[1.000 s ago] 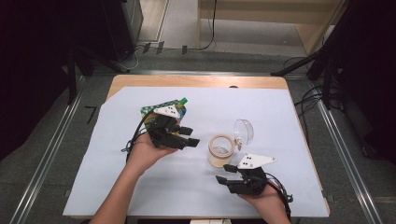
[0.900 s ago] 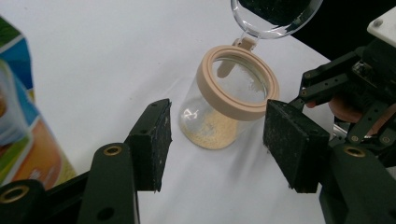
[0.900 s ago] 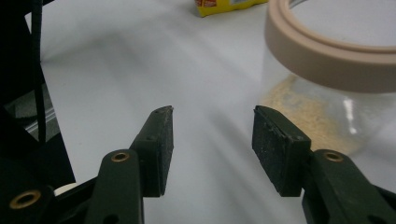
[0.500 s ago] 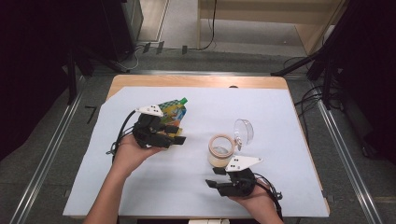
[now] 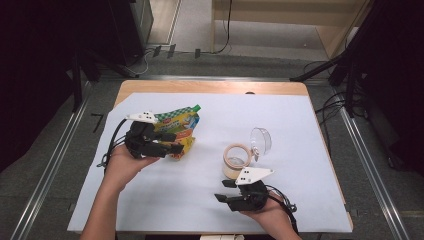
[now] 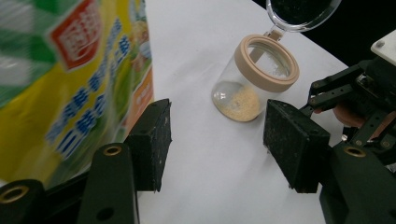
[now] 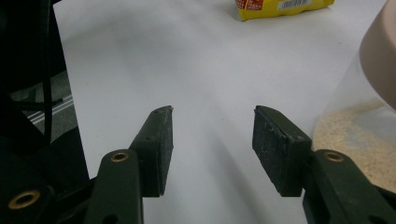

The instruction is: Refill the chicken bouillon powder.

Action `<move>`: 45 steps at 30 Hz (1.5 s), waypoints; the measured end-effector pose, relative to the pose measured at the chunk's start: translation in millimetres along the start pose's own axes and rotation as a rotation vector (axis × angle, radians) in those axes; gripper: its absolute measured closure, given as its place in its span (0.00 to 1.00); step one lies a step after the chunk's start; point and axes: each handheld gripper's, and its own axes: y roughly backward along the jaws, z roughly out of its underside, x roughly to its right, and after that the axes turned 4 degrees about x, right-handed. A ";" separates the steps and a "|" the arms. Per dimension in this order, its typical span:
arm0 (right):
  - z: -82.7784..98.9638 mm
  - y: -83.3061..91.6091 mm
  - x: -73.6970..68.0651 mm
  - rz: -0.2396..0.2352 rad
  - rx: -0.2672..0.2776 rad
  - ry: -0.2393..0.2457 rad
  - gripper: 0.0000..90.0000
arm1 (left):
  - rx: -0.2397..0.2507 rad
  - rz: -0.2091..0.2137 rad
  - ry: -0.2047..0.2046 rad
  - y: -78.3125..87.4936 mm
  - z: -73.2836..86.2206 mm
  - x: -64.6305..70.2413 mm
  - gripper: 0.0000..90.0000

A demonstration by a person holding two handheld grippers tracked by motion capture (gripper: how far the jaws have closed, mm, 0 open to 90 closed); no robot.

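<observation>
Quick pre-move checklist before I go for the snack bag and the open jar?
1. Left gripper open, nothing between fingers: ok.
2. Right gripper open, nothing between fingers: ok.
3. Snack bag within left gripper's reach, right beside it: ok.
4. Jar upright, lid flipped open: ok.
5. Jar contents settled, a low layer of crumbs: ok.
6. Bag already opened for pouring: cannot tell.

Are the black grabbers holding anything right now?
No. The left gripper is open beside the yellow snack bag, and the right gripper is open next to the glass jar. Nothing sits between either pair of jaws.
</observation>
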 end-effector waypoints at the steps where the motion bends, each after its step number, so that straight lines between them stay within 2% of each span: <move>1: -0.1 -0.5 0.1 -0.001 0.002 0.002 0.55 | 0.000 0.000 0.000 0.0 0.0 0.0 0.47; 4: 0.2 -1.6 -0.7 -0.002 -0.005 0.005 0.55 | 0.007 -0.022 0.013 10.2 1.3 -4.1 0.47; 9: -0.4 -1.4 -1.2 -0.002 -0.005 0.006 0.55 | 0.022 -0.002 0.026 23.3 3.4 -8.5 0.46; 15: -0.9 -2.6 -0.6 -0.001 -0.008 0.012 0.55 | 0.031 -0.027 0.058 42.4 10.3 -18.4 0.46; 20: -0.8 -3.3 -1.0 0.000 -0.009 0.014 0.55 | 0.035 -0.051 0.071 48.3 13.7 -24.0 0.47; 21: -0.7 -3.3 -1.0 0.001 -0.010 0.014 0.55 | 0.034 -0.080 0.075 46.1 15.6 -28.3 0.47; 23: -0.8 -3.3 -0.9 0.001 -0.008 0.017 0.55 | 0.042 -0.070 0.110 39.8 17.5 -32.6 0.49; 26: -0.4 -3.4 -1.2 0.001 -0.011 0.012 0.55 | 0.038 -0.072 0.101 28.6 18.1 -34.3 0.53; 28: 0.7 -3.4 -1.6 0.003 -0.011 0.009 0.55 | 0.036 -0.096 0.087 20.5 16.6 -34.3 0.55; 31: 2.5 -3.4 -2.6 0.006 -0.016 0.012 0.55 | 0.053 -0.102 0.083 9.0 14.8 -36.2 0.61; 33: 3.4 -3.4 -3.9 0.009 -0.018 0.010 0.55 | 0.046 -0.106 0.075 2.2 14.9 -37.2 0.63; 35: 4.1 -3.0 -4.1 0.013 -0.015 0.007 0.55 | 0.036 -0.119 0.086 -3.5 15.2 -39.7 0.67; 39: 5.9 -4.7 -3.6 0.018 -0.018 0.009 0.55 | 0.045 -0.111 0.111 -10.1 15.3 -44.7 0.74; 41: 5.9 -5.2 -3.6 0.019 -0.013 0.004 0.55 | 0.045 -0.102 0.101 -11.7 15.1 -44.4 0.78; 45: 5.8 -9.6 -3.7 0.010 -0.005 -0.001 0.55 | 0.052 -0.121 0.055 -14.3 13.3 -39.4 0.88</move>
